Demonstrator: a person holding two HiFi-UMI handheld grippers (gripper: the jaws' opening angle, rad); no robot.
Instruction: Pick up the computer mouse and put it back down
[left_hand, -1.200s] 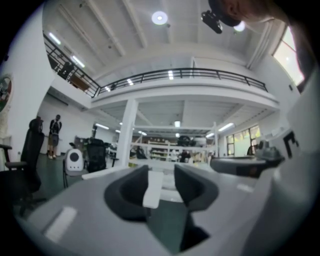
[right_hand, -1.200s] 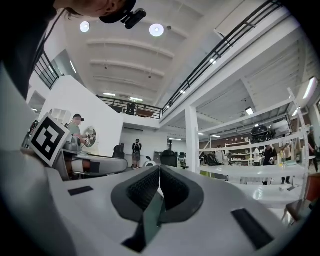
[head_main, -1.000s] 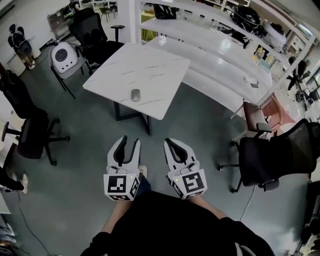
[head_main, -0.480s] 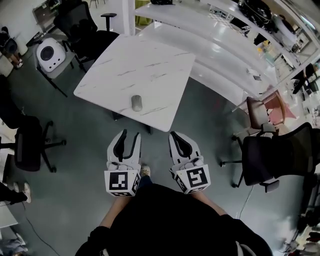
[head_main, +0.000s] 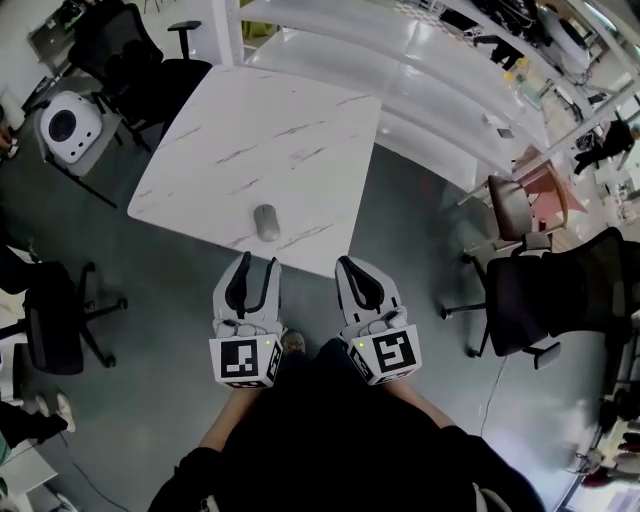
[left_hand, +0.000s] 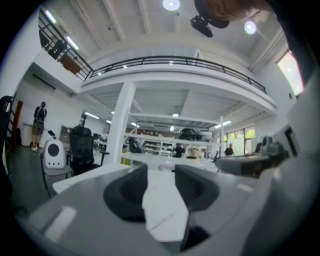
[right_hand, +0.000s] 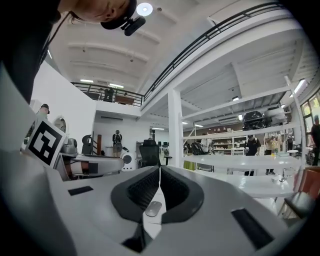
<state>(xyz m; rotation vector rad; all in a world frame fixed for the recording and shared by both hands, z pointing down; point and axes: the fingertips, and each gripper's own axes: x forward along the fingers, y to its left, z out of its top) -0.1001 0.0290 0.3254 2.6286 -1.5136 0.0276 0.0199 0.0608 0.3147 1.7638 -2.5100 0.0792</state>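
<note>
The grey computer mouse (head_main: 266, 222) lies on the white marble table (head_main: 270, 130), close to its near edge. Both grippers are held level, side by side, just short of that edge. My left gripper (head_main: 257, 260) points at the mouse from a little way off; its jaws stand apart with nothing between them (left_hand: 160, 169). My right gripper (head_main: 346, 263) is to the right of the mouse, its fingertips meeting (right_hand: 159, 169) with nothing held. In the right gripper view the mouse (right_hand: 153, 208) shows through the hollow between the jaws, off on the table.
Black office chairs stand at the back left (head_main: 140, 70), the left (head_main: 55, 320) and the right (head_main: 560, 295). A white rounded device (head_main: 62, 125) sits on a seat at the left. Long white benches (head_main: 450, 80) run behind the table, with a pink chair (head_main: 525, 205) by them.
Both grippers have moved forward together towards the table. The table and mouse now lie much closer to the fingertips. Neither gripper's jaws have changed.
</note>
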